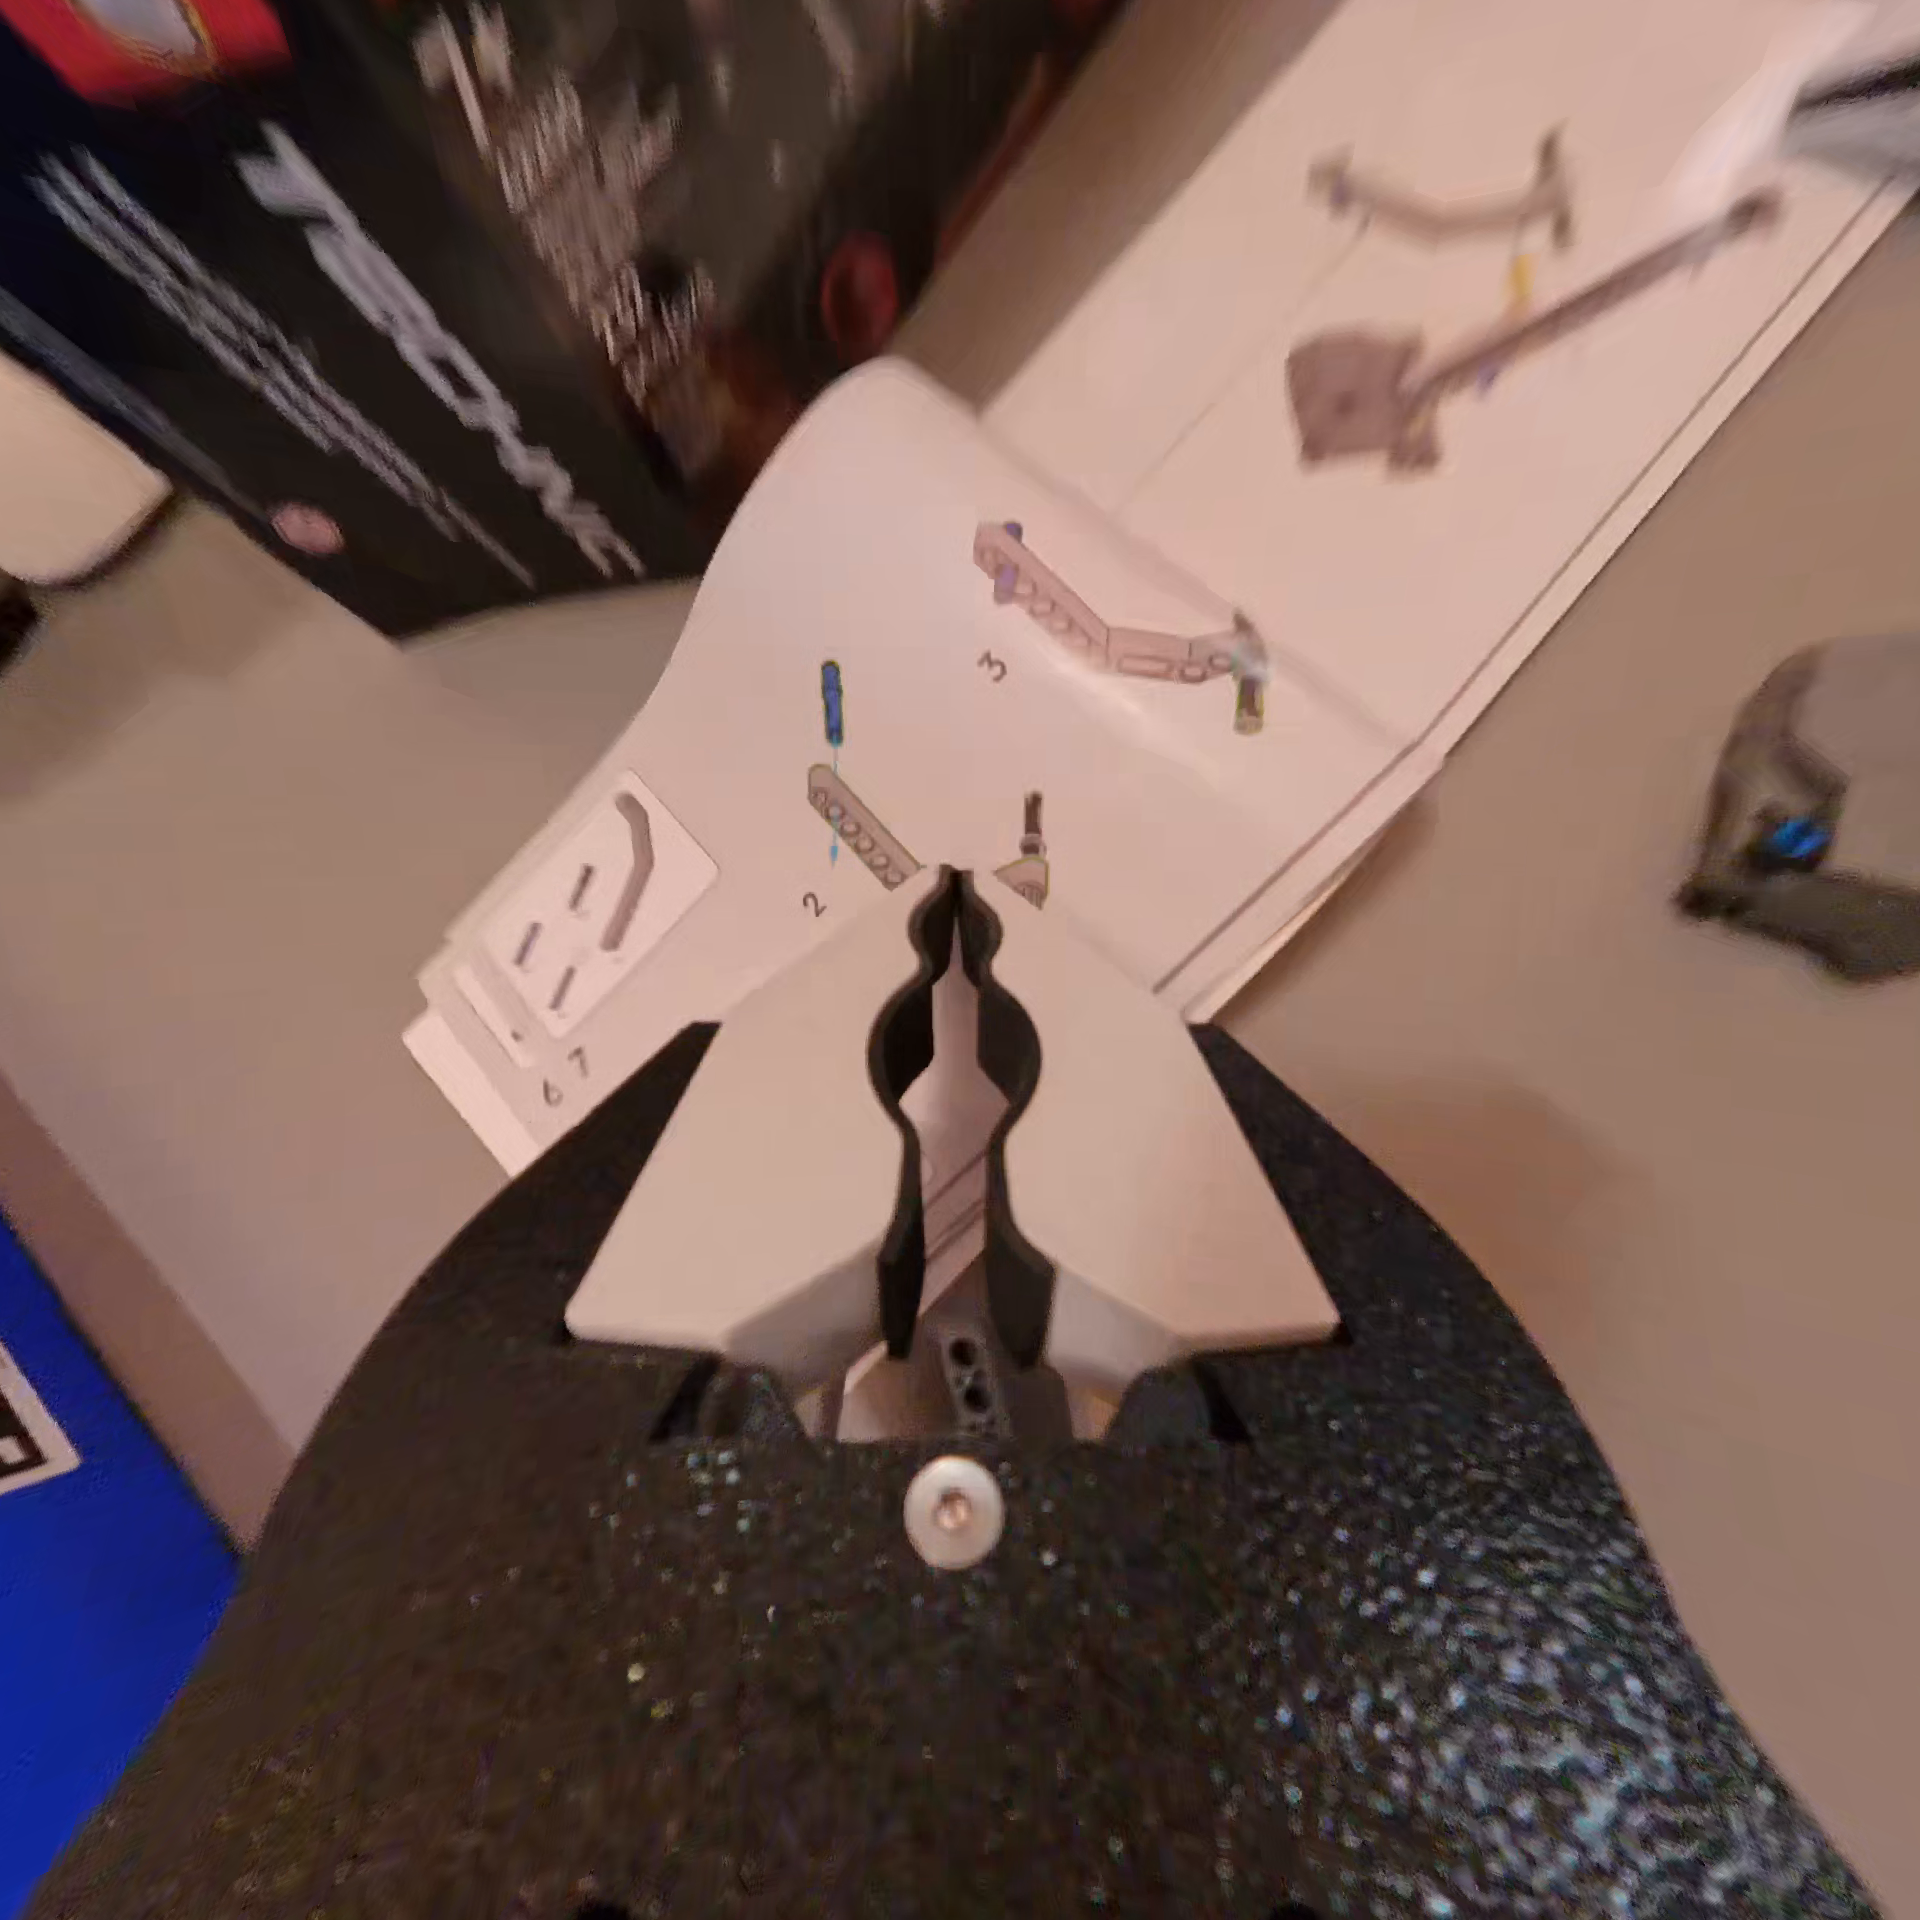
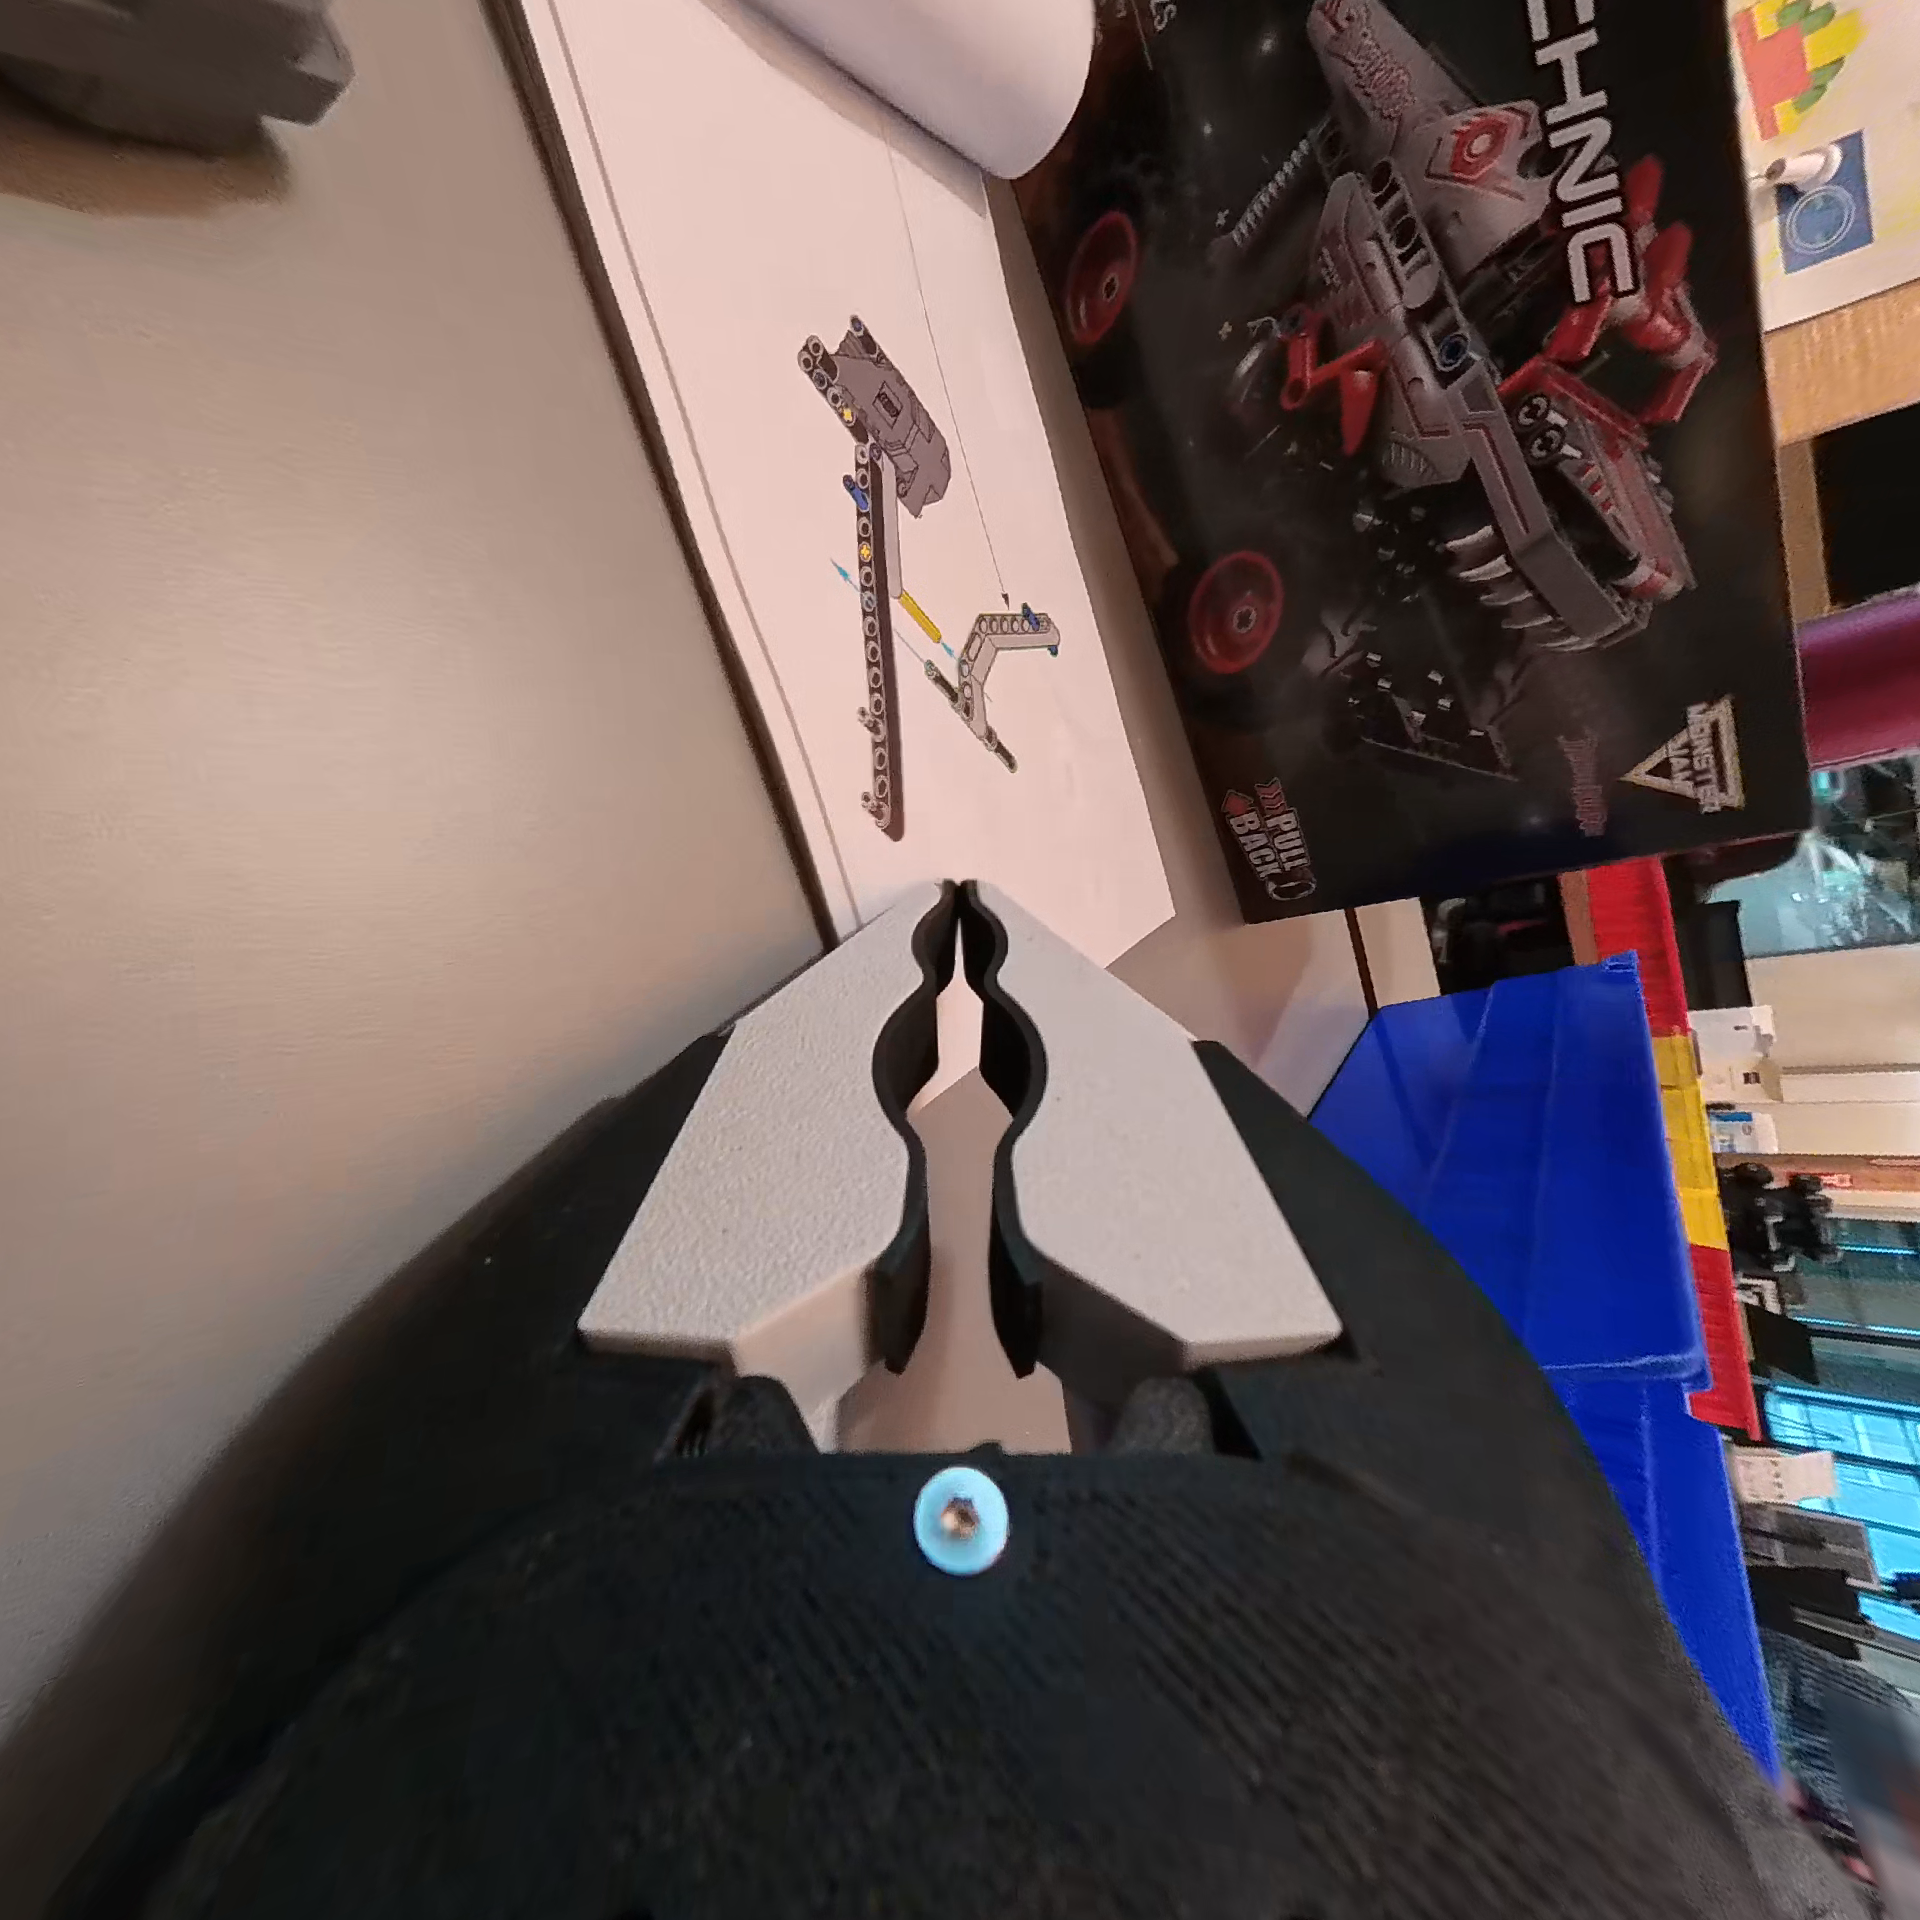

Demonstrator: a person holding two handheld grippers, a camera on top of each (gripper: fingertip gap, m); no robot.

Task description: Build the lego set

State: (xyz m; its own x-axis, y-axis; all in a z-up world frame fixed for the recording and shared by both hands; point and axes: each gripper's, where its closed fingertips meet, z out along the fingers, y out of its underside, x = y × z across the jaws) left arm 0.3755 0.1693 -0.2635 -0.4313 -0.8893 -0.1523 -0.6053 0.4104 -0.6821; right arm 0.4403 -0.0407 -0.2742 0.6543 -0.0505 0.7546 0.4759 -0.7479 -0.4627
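Note:
My left gripper (image 1: 951,881) is shut, its pads touching at the tips, and hovers over the open instruction booklet (image 1: 1039,644). A small grey holed piece (image 1: 971,1377) shows through the gap at the base of its fingers. I cannot tell where that piece rests. A grey Lego assembly (image 1: 1808,831) with a blue pin lies on the table at the right. My right gripper (image 2: 958,889) is shut, its pads meeting at the tips. It is turned on its side over the near edge of the booklet (image 2: 790,260).
The black set box (image 1: 447,312) stands behind the booklet and also shows in the right wrist view (image 2: 1455,468). A blue bin (image 2: 1507,1195) sits beside it; it shows in the left wrist view (image 1: 83,1507) too. A blurred grey object (image 2: 177,73) lies on the beige table (image 2: 312,623). The tips of one gripper are about 25 cm away from the tips of the other.

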